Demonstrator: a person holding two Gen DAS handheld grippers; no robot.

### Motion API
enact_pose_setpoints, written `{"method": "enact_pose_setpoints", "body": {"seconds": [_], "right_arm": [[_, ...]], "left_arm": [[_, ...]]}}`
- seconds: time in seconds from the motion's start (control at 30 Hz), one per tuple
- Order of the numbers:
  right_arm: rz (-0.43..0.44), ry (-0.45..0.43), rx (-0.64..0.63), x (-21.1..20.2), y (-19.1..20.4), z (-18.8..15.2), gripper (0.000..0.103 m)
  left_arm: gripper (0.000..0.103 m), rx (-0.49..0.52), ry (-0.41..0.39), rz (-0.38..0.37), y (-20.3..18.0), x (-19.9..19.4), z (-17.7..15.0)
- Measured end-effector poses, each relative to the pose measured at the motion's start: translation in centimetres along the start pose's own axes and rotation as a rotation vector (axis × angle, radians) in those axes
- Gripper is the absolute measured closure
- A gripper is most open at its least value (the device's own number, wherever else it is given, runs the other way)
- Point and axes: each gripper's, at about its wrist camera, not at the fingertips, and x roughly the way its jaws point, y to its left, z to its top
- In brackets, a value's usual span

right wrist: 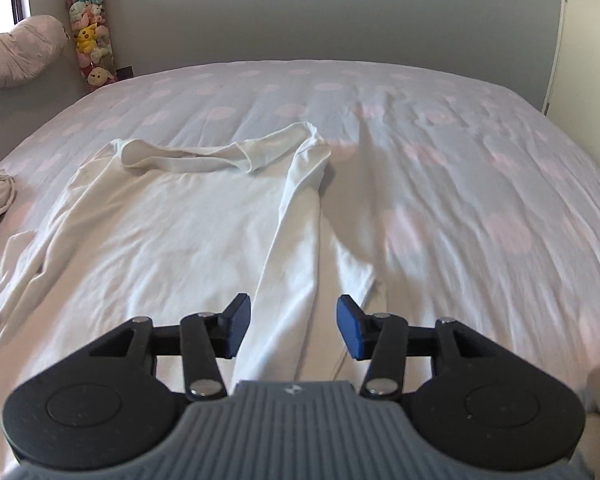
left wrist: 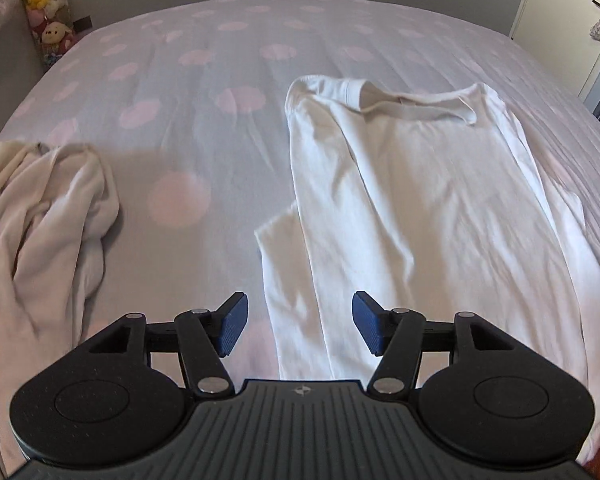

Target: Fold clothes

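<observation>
The white long-sleeved shirt (left wrist: pixel 432 200) lies flat on the bed (left wrist: pixel 204 92), its long axis running from the collar in the upper centre of the frame down to the bottom edge, both sleeves folded inward along the body. A crumpled cream garment (left wrist: pixel 40 220) sits at the left edge. The left tongs (left wrist: pixel 300 324) and right tongs (right wrist: pixel 294 326) hover above the shirt, spread and empty.

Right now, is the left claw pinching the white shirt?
No, the left claw is wide open above the white shirt, and its blue pads hold nothing.
</observation>
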Motion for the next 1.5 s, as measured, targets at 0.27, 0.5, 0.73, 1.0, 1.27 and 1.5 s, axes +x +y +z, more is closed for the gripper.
{"method": "enact_pose_setpoints", "body": {"seconds": [0.27,0.5,0.73,1.0,1.27,1.5], "right_arm": [[0.015,-0.033,0.108,-6.9,1.6,-6.0,0.045],[-0.013,-0.044,0.118,-9.3,1.4,-8.2,0.034],[0.012,0.063,0.243,-7.8,-0.6,-9.3,0.039],[0.037,-0.008,0.183,-8.8,1.0,-9.5,0.045],[0.169,-0.046,-0.047,-9.5,4.8,-9.5,0.052],[0.138,0.196,-0.211,-5.0,7.9,-9.9,0.060]], "left_arm": [[0.047,-0.043,0.020,-0.026,-0.5,-3.6,-6.7],[0.047,-0.006,0.001,0.000,-2.3,-2.7,-8.3],[0.056,-0.089,0.018,-0.029,-2.2,-0.4,-9.9],[0.085,-0.148,0.006,-0.024,-0.9,0.0,-10.3],[0.100,-0.169,-0.034,-0.043,-0.7,-0.4,-10.3],[0.101,-0.234,-0.172,-0.006,0.3,-2.5,-10.3]]}}
